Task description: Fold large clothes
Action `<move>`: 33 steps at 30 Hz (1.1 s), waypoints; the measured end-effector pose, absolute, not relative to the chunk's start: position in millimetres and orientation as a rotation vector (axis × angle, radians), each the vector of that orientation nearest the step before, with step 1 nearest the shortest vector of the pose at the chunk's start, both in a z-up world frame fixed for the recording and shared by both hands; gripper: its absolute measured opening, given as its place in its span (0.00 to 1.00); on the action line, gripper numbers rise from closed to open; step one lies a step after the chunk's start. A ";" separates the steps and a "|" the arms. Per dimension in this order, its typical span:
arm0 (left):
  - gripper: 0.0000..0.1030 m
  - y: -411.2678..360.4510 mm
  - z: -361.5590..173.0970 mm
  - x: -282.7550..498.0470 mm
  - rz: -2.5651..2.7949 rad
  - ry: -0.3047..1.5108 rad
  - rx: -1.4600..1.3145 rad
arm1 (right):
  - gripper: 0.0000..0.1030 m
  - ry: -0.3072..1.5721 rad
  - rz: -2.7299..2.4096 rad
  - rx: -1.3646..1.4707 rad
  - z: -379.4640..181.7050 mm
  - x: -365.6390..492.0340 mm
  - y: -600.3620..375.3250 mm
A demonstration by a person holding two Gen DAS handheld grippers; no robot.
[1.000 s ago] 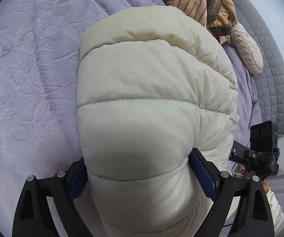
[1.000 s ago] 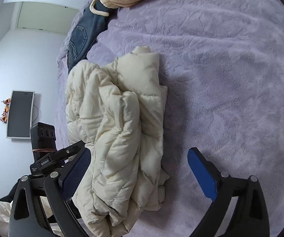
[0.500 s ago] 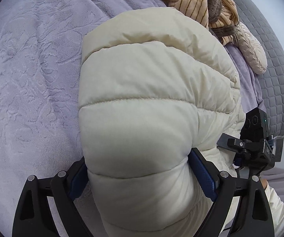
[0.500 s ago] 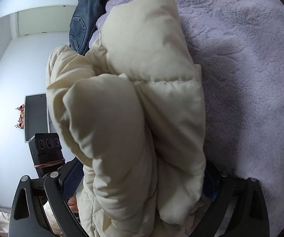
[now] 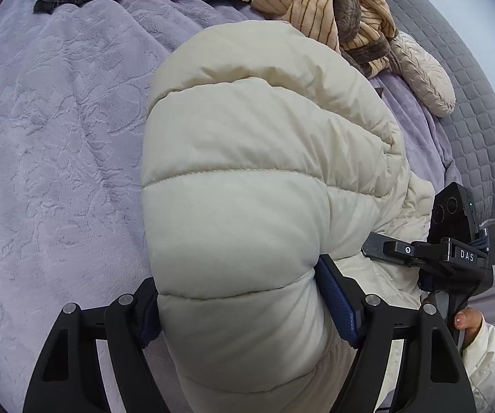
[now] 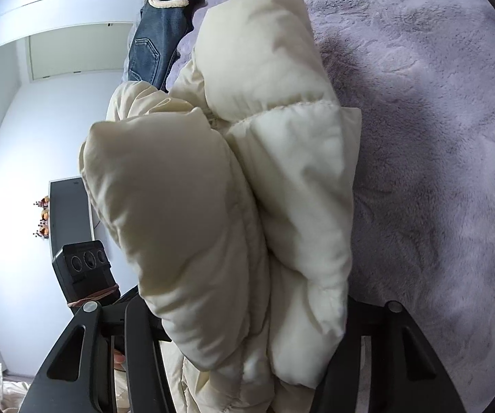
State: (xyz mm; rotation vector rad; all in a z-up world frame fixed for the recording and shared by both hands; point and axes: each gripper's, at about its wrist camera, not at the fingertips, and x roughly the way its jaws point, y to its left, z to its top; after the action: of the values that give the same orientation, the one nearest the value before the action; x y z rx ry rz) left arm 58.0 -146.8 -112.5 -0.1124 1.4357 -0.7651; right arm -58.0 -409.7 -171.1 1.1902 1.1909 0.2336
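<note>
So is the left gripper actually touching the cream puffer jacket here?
Touching. In the left wrist view the puffer jacket bulges between the left gripper's blue pads, pressed against both.

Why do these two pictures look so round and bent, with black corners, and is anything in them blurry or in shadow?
Left wrist view: fisheye lens bows the grey quilted headboard and blackens the corners; light is soft and even, with no glare, and the cream puffer jacket looks sharp. Right wrist view: same bending curves the white wall; the jacket casts a soft shadow on the purple blanket, and its nearest puff looks slightly soft.
</note>
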 end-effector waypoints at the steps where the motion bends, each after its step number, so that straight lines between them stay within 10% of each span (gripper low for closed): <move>1: 0.76 -144.2 -109.8 57.3 -0.767 1.432 -0.113 | 0.54 1.191 0.233 1.187 -170.8 -61.7 -400.4; 33: 0.76 128.1 -73.1 126.2 -0.499 1.321 -0.327 | 0.54 1.331 0.491 0.912 -150.4 96.8 -160.7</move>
State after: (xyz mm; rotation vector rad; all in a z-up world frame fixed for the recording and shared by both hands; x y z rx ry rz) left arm 126.2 128.1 -73.1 -0.3275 1.3209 -0.4989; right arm 96.8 -160.7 -150.4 0.9122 1.3313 0.4910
